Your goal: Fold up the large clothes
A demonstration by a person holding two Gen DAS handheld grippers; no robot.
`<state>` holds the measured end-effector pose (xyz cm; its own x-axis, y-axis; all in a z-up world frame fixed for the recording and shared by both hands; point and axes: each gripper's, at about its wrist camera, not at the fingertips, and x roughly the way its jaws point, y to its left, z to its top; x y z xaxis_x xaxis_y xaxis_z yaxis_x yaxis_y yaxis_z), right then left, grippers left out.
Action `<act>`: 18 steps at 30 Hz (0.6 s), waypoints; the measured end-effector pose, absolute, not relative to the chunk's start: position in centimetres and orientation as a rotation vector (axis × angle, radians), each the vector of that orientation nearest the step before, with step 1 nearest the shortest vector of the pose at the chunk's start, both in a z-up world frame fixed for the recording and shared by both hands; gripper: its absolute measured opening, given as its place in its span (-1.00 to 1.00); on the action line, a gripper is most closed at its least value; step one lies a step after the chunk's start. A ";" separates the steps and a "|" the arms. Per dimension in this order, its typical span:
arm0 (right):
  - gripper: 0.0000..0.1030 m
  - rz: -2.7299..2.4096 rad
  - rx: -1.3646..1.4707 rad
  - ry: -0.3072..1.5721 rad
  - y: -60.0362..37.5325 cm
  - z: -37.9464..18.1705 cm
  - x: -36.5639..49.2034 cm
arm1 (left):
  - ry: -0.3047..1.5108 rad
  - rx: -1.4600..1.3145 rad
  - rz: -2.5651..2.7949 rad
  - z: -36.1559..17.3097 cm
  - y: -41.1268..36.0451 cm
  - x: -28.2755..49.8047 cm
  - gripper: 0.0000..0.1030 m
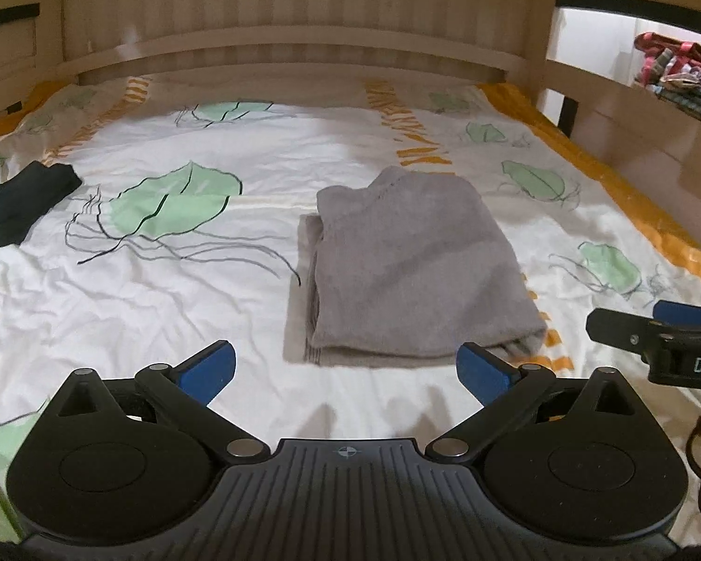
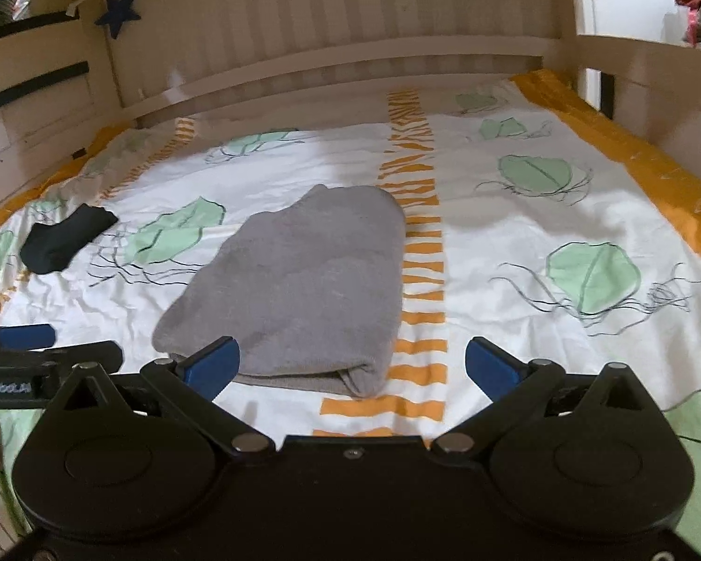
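Your left gripper (image 1: 346, 364) and right gripper (image 2: 353, 364) both hold their blue fingers (image 1: 210, 367) spread wide, empty. One folded grey fleece garment (image 1: 411, 271) lies just beyond them on the leaf-print bed sheet (image 1: 140, 308); one black cloth (image 1: 18, 205) lies far left.

"DA" on right claw (image 1: 691, 327)

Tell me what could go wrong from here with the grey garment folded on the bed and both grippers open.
1. The folded grey garment has loose layers sticking out along one side; nudging it with the open left gripper or right gripper could undo the fold.
2. The bedsheet is wrinkled and soft, so a low grab might catch sheet along with cloth.
3. The black garment lies far off near the bed's edge; reaching for it could drag it off.
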<state>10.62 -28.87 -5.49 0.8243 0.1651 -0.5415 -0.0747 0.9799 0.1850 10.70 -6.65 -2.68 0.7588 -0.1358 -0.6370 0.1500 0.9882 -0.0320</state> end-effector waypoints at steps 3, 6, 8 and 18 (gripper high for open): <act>0.99 0.125 0.168 0.588 -29.0 -5.7 10.3 | 0.696 0.045 -0.141 -2.7 -6.9 10.1 0.99; 0.99 0.119 0.174 0.588 -29.2 -5.9 10.0 | 0.695 0.060 -0.123 -2.7 -7.1 9.5 0.99; 0.99 0.109 0.162 0.585 -29.2 -5.9 9.9 | 0.689 0.060 -0.114 -2.7 -7.1 9.1 0.99; 0.99 0.106 0.163 0.583 -29.4 -5.9 9.7 | 0.675 0.081 -0.035 -2.5 -7.7 7.9 0.98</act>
